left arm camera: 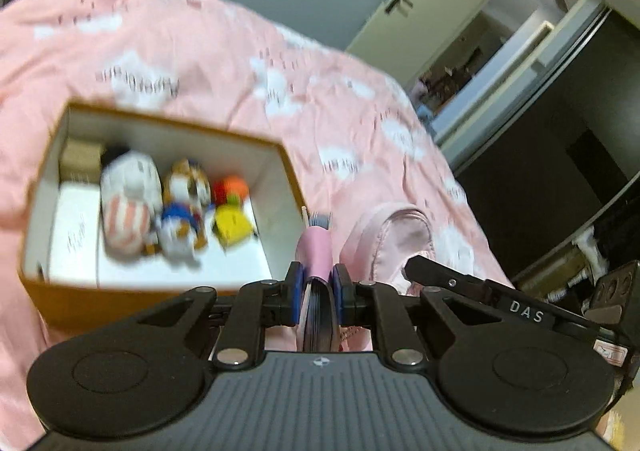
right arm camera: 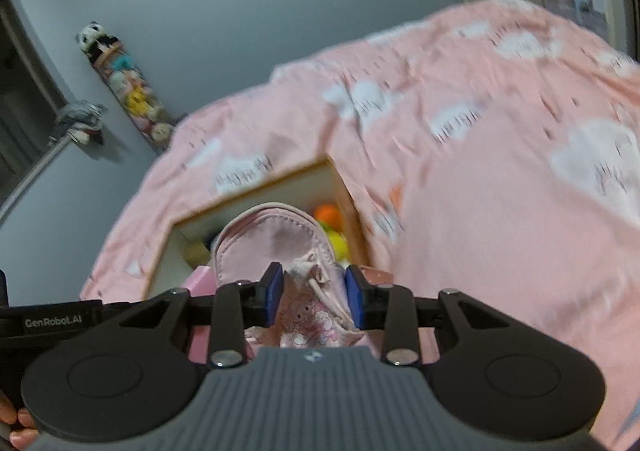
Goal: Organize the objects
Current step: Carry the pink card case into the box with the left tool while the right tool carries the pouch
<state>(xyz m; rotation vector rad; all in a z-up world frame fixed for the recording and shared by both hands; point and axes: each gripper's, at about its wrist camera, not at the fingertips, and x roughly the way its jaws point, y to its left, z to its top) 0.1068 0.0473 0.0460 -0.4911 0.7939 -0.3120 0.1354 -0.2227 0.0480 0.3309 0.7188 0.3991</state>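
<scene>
A: What did each gripper have?

B: The left gripper [left arm camera: 317, 293] was clenched on a thin pink book [left arm camera: 316, 251], pads squeezing its lower edge so it stood up between them. The right gripper [right arm camera: 314, 299] was clamped on a small pink pouch [right arm camera: 276, 239], pinching the printed fabric near its bow.

A: Where was all that?

B: Held above the pink bedspread [right arm camera: 500, 211], beside the open cardboard box [left arm camera: 280, 187] already holding soft toys [left arm camera: 128, 203].

A: How would they handle?

B: The book looked light but floppy; gripped at one edge, I'd expect its pages to fan or sag, so a hold nearer the spine seemed safer. The pouch looked soft and light, likely to droop and swing; gathered fabric by the bow gave a fair hold, though smooth cloth might slip.
</scene>
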